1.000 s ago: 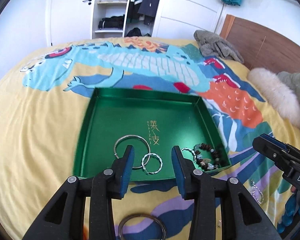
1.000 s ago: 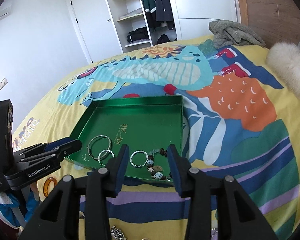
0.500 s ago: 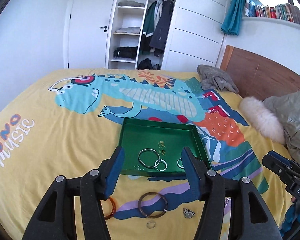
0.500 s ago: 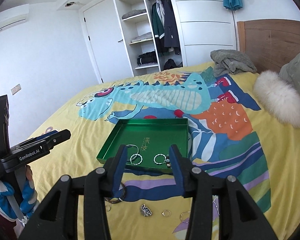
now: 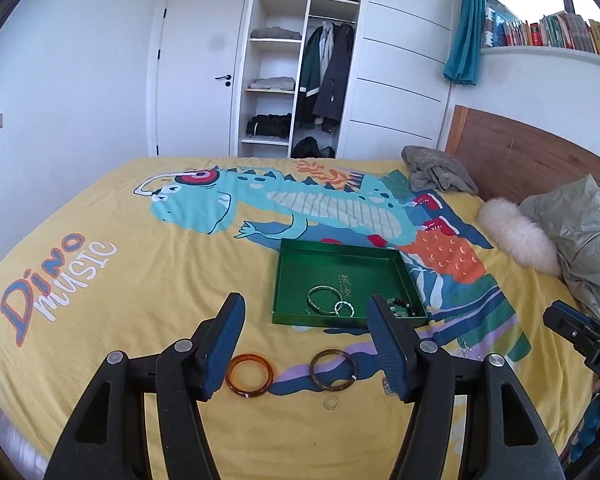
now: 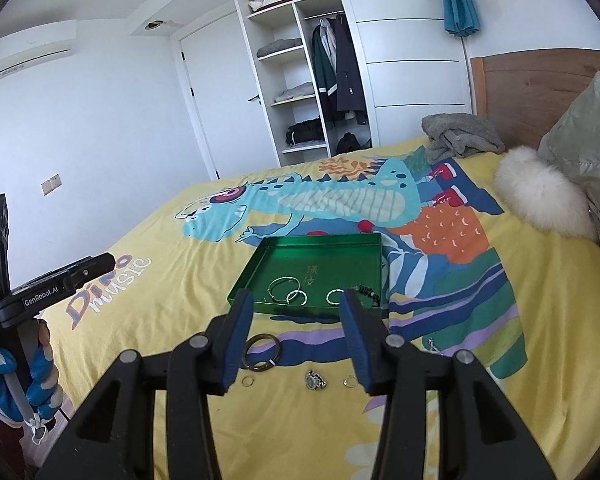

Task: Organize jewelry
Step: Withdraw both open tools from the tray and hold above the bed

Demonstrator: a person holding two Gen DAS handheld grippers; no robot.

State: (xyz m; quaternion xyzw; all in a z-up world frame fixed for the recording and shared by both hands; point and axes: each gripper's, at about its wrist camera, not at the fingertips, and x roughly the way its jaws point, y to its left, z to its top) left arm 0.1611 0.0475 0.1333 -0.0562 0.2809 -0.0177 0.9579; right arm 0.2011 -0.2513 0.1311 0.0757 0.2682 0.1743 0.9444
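Both grippers are pulling back and up from the green tray [image 5: 342, 254], which is looking smaller and farther off than a second ago. Jaws of the left gripper [image 5: 304, 322] have just been opening and are standing apart with nothing between them; jaws of the right gripper [image 6: 296, 314] have been opening a little too and are also gaping empty.

Sitting inside the tray are one large silver bangle [image 5: 322, 295], two small twisted silver rings [image 6: 297, 297] and one dark beaded bracelet [image 6: 368, 293], all gathered along its near edge. Lying loose on the yellow bedspread [image 5: 140, 280] in front of the tray are one amber bangle [image 5: 249, 374], one dark brown bangle [image 5: 333, 364], two small thin rings [image 6: 248, 381], one silver charm [image 6: 315, 380] and a thin chain [image 6: 434, 346], partly hidden by a finger. A grey blanket [image 5: 438, 172] and a white fluffy cushion [image 5: 516, 236] are resting near the headboard, well apart from the tray.
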